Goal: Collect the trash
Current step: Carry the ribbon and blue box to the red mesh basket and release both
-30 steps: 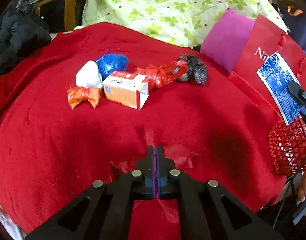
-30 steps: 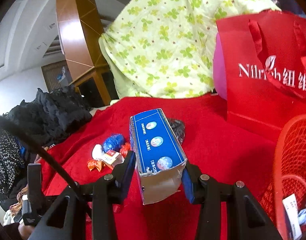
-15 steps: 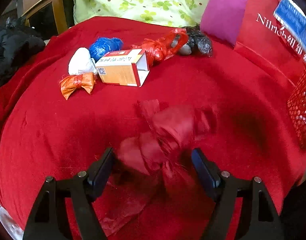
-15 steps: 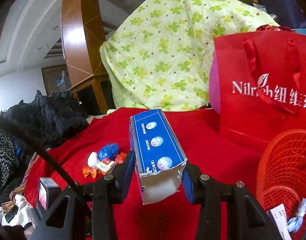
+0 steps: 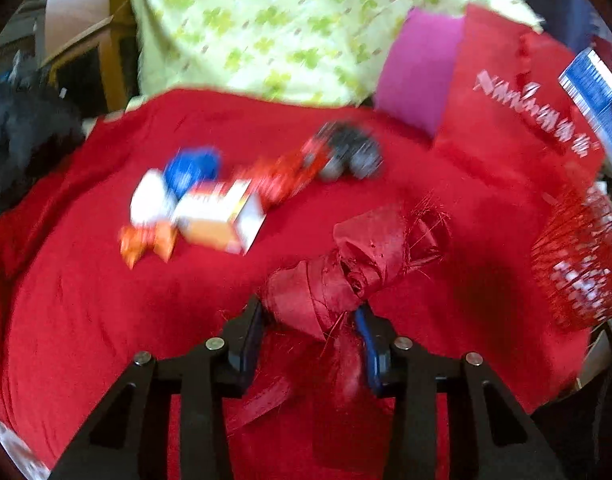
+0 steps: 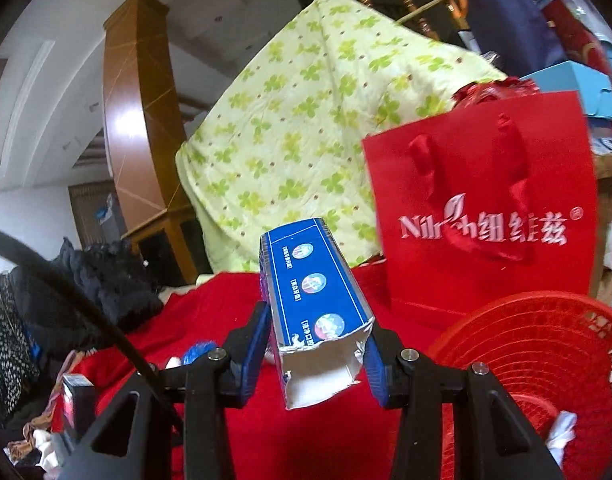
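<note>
My left gripper [image 5: 312,330] is shut on a crumpled red cloth scrap [image 5: 358,264] and holds it above the red blanket [image 5: 86,304]. My right gripper [image 6: 316,350] is shut on a torn blue carton [image 6: 314,304], held up left of the red mesh basket [image 6: 546,344]. The carton [image 5: 594,100] and the basket [image 5: 578,264] also show at the right edge of the left wrist view. More trash lies on the blanket: an orange-and-white box [image 5: 218,220], an orange wrapper [image 5: 146,240], a white wad [image 5: 146,196], a blue wad [image 5: 190,166], a red bag [image 5: 290,172] and a dark bag [image 5: 354,152].
A red paper gift bag [image 6: 486,216] stands behind the basket, with a pink cushion [image 5: 418,68] beside it. A green clover quilt [image 5: 286,28] is piled at the back. Dark clothing [image 6: 98,280] lies at the left. The basket holds white scraps [image 6: 562,428].
My left gripper went from shut and empty, to open around the red scrap, to shut on it and lifted. My right gripper has raised the blue carton beside the basket.
</note>
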The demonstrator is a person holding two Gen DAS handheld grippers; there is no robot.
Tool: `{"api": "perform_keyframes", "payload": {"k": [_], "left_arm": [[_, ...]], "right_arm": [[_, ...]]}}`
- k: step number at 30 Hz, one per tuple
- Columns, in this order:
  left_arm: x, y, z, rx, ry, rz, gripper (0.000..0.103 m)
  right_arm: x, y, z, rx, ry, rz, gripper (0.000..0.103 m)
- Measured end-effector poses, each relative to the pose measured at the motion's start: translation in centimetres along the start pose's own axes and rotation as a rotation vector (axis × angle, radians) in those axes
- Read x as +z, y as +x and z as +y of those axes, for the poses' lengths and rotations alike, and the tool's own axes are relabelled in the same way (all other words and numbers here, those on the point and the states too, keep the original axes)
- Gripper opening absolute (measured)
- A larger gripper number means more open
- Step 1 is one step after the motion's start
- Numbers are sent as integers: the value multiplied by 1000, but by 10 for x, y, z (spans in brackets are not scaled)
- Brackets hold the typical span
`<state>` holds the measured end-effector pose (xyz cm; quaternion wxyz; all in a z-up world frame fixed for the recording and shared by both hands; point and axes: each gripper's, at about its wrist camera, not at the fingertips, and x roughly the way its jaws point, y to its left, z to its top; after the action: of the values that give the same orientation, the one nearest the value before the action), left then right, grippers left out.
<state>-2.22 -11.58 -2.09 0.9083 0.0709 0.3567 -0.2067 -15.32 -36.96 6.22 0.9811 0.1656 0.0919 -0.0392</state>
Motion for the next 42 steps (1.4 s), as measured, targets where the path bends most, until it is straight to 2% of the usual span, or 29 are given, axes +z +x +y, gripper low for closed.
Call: {"api": "perform_keyframes", "payload": {"k": [3, 11, 19, 29, 36, 42], "left_arm": [[27, -28, -31, -15, 51, -77, 44], [76, -78, -111, 17, 184, -243, 44], [99, -101, -178, -10, 296, -327, 45], [102, -102, -236, -81, 360, -320, 45], [93, -92, -267, -152, 384, -271, 46], [85, -77, -279, -317, 362, -167, 49]], "right_arm": [[5, -12, -11, -13, 13, -26, 46], [9, -40, -42, -74, 34, -66, 46], [15, -73, -74, -153, 78, -127, 47], [11, -111, -115, -249, 136, -162, 47], [10, -124, -140, -272, 202, -164, 47], [8, -123, -156, -288, 250, -138, 48]]}}
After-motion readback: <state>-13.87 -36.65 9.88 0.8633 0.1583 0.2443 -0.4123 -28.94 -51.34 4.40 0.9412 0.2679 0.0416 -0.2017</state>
